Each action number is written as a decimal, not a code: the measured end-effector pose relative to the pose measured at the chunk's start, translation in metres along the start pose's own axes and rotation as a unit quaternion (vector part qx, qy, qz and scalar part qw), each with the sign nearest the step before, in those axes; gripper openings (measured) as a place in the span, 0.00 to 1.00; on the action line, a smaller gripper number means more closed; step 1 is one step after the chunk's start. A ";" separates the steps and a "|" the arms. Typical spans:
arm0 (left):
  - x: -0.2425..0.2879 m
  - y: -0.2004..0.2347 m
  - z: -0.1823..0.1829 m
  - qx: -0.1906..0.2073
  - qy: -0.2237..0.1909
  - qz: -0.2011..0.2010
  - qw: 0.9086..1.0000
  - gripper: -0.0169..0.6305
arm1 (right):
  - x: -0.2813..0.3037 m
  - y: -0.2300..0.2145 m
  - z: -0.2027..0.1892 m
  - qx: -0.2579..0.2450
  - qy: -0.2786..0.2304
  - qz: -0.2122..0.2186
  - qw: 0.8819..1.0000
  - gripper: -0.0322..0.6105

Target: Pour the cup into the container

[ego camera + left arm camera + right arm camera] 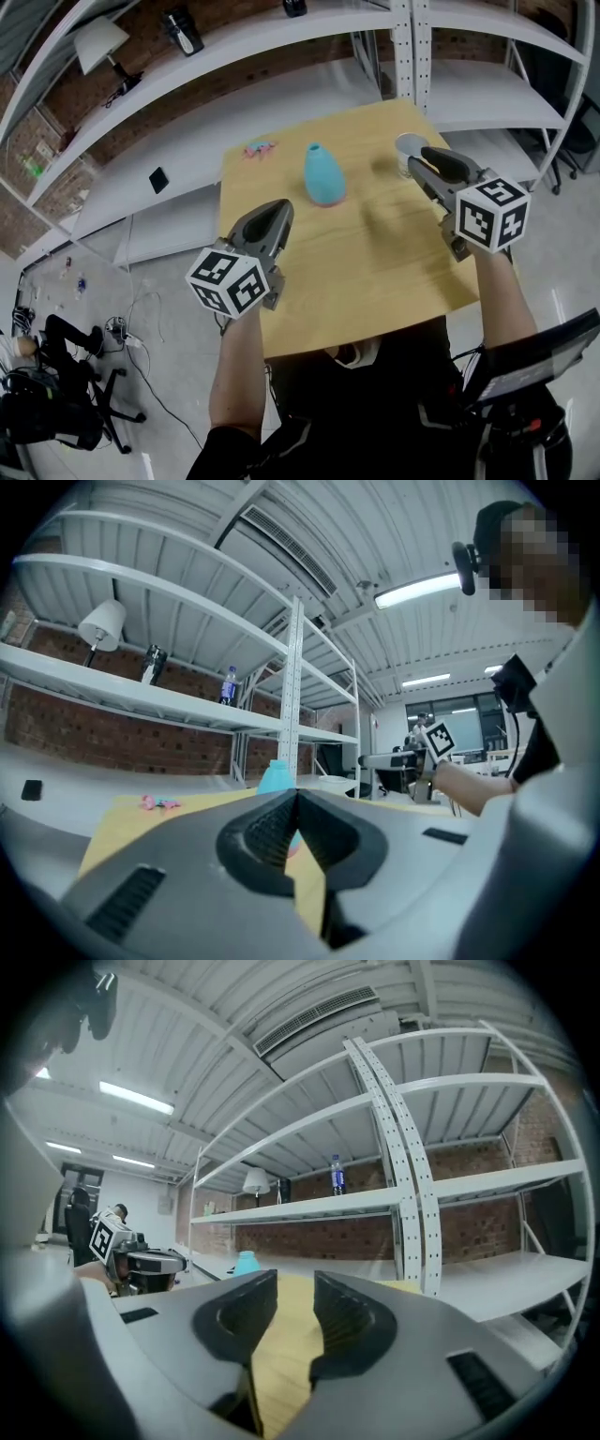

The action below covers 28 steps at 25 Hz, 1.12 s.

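Jaws pressed together and empty, my left gripper [296,797] hangs level over the near part of the wooden table [375,272]. My right gripper [295,1290] holds its jaws a narrow gap apart, with only bare tabletop showing between them. In the head view, the white cup [409,146] stands at the table's far right corner, just beyond the right gripper's tips; whether they touch I cannot tell. The teal container [323,176] stands upright mid-table, with a small pink object [260,147] lying near the far left edge.
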<state>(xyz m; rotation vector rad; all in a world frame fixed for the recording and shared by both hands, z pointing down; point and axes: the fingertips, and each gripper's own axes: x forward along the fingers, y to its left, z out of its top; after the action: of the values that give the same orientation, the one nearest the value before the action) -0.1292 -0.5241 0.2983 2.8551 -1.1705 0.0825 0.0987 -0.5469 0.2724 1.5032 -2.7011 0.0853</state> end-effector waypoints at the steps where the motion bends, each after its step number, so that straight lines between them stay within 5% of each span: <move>1: -0.004 -0.004 0.002 -0.002 -0.007 0.005 1.000 0.03 | 0.000 0.006 0.000 0.004 -0.003 0.007 1.000 0.20; 5: -0.012 -0.025 0.008 0.007 -0.012 -0.001 1.000 0.03 | -0.004 0.021 -0.001 0.010 -0.010 0.022 1.000 0.05; 18: -0.039 -0.096 0.002 0.036 -0.004 -0.020 0.999 0.03 | -0.052 0.073 -0.011 -0.010 -0.003 0.048 0.999 0.05; 28: -0.114 -0.180 -0.018 0.014 -0.001 -0.008 1.000 0.03 | -0.143 0.131 -0.028 -0.004 0.002 0.063 0.998 0.05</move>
<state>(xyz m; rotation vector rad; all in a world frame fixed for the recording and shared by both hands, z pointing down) -0.0840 -0.3149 0.3025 2.8898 -1.1560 0.0968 0.0628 -0.3544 0.2872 1.3270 -2.7878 0.0832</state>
